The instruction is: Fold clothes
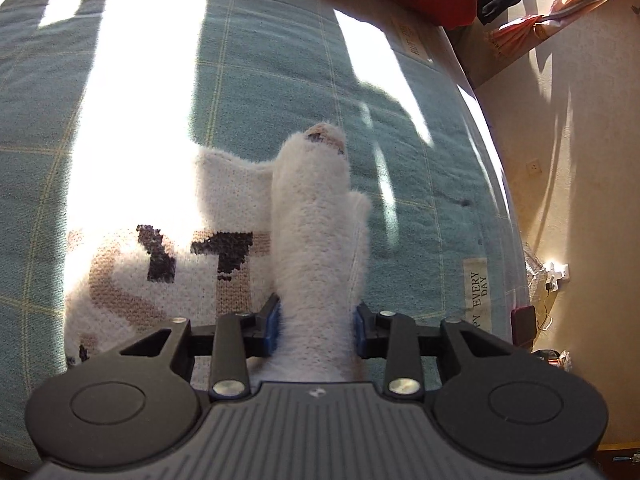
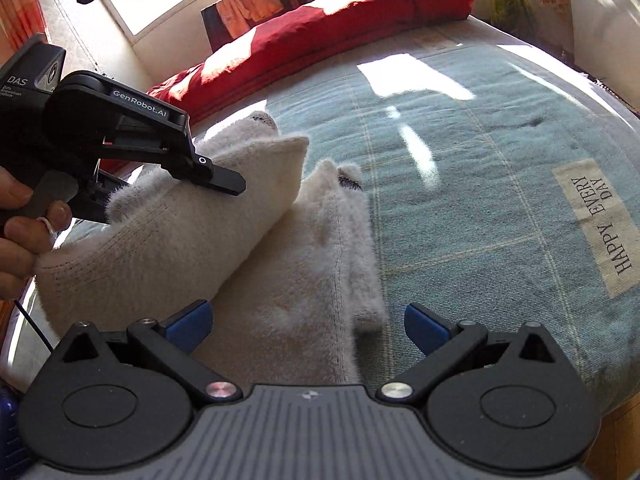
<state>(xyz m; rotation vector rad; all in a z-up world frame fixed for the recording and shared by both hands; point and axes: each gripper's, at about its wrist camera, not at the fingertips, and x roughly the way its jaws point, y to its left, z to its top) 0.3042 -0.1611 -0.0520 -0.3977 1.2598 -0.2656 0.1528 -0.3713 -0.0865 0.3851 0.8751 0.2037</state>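
Left gripper (image 1: 318, 326) pinches the white sweater (image 1: 316, 240); right gripper (image 2: 306, 326) gapes empty over it.

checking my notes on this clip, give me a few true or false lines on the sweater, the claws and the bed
1. The left claw is shut on a fold of the white sweater. True.
2. The right claw grips the sweater. False: it is open, the sweater only lies under it.
3. The sweater lies on a teal bedspread. True.
4. The bedding at the far end is blue. False: it is red.
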